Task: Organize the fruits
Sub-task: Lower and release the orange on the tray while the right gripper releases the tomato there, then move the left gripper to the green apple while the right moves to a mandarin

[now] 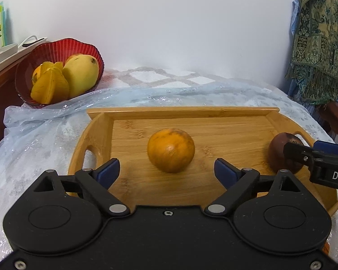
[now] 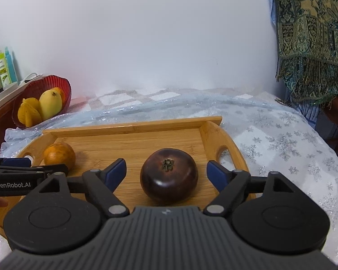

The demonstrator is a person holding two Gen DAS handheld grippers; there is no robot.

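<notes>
- You see a patterned fringed cloth (image 2: 313,38) hanging at the right
- Green and blue bottles (image 2: 2,68) stand far left, beside a white tray (image 1: 2,55)
- A snowflake-print sheet (image 2: 281,144) covers the bed

both tools (image 1: 166,168) (image 2: 166,172) wide open, side by side

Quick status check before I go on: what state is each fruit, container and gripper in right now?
Orange fruit: loose on tray, ungripped.
Dark fruit: on tray, stem up, ungripped.
Wooden tray: flat on the cloth.
Red bowl: holds a mango and star fruit.
Left gripper: open.
Right gripper: open.
</notes>
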